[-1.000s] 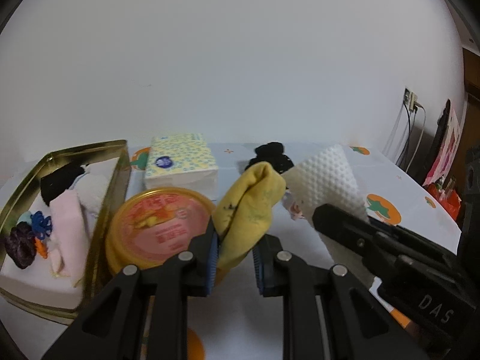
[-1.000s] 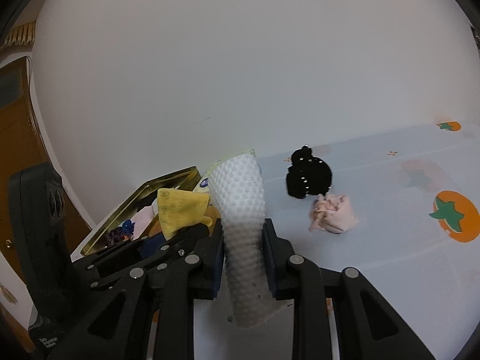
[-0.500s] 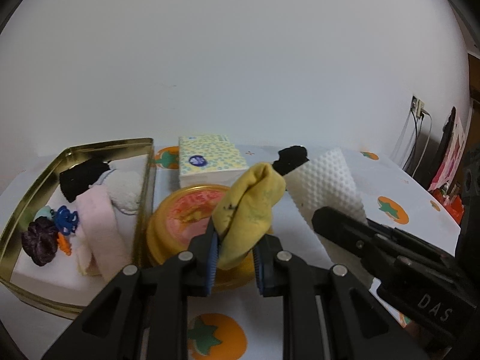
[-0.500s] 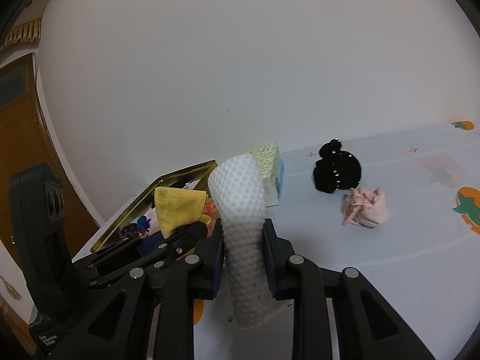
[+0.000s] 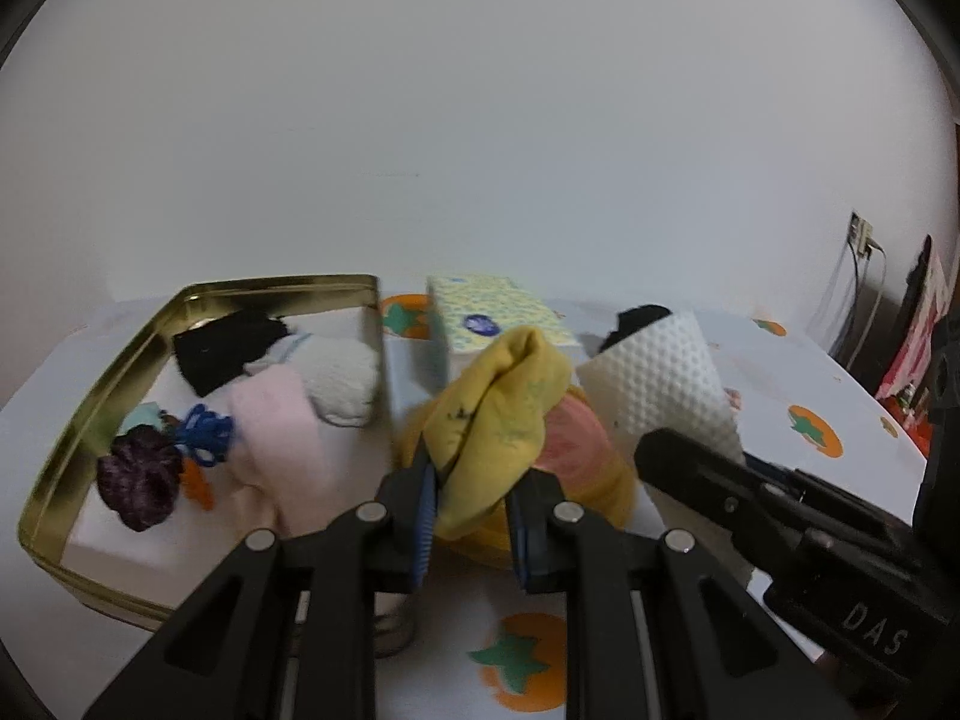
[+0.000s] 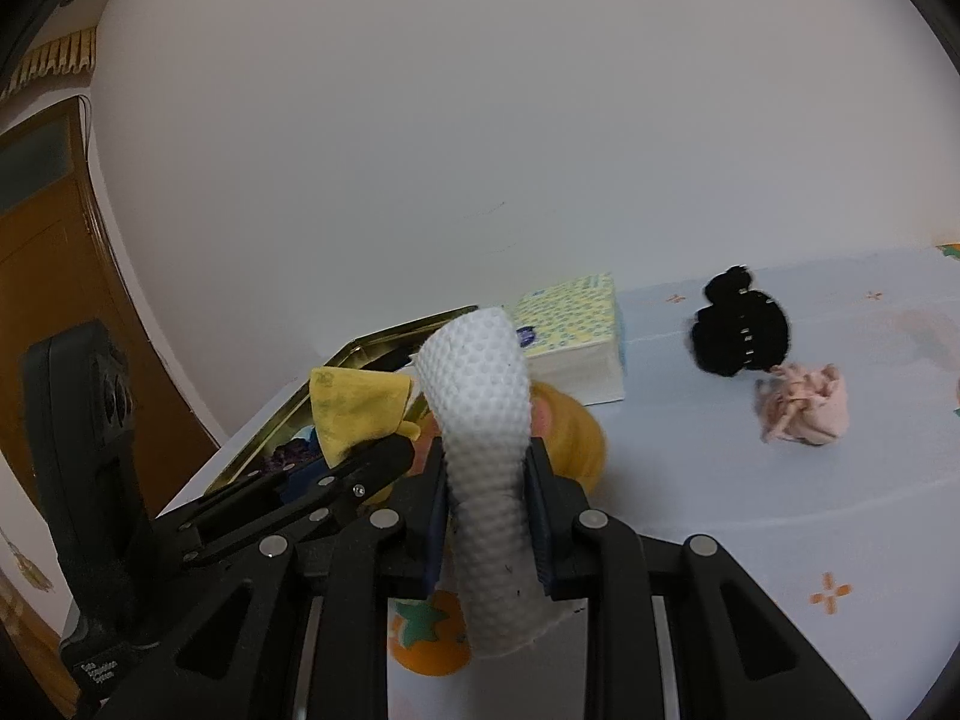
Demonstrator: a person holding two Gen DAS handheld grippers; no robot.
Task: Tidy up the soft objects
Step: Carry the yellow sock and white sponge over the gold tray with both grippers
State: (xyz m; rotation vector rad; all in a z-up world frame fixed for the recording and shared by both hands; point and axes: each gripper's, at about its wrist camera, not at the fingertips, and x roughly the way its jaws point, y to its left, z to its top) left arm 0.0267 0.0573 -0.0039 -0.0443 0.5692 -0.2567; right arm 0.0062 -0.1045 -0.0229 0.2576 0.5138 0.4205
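Note:
My left gripper (image 5: 471, 516) is shut on a yellow cloth (image 5: 504, 420), held above the table just right of the gold tin (image 5: 90, 420). The tin holds a black cloth (image 5: 225, 348), a white sock (image 5: 342, 378), a pink cloth (image 5: 279, 444), a purple scrunchie (image 5: 141, 477) and a blue one (image 5: 207, 435). My right gripper (image 6: 489, 525) is shut on a white dimpled sponge cloth (image 6: 480, 396), beside the left gripper; it also shows in the left wrist view (image 5: 660, 384). A black scrunchie (image 6: 741, 330) and a pink scrunchie (image 6: 804, 405) lie on the table to the right.
A yellow round tub with a pink lid (image 5: 576, 450) stands under the held cloths. A dotted tissue pack (image 6: 573, 330) lies behind it by the wall. The tablecloth (image 6: 780, 510) is pale with orange fruit prints. A brown door (image 6: 54, 300) is at far left.
Both grippers have moved left and back with their cloths still held. The tin now lies closer and further right in the left view; the scrunchies have shifted right in the right view.

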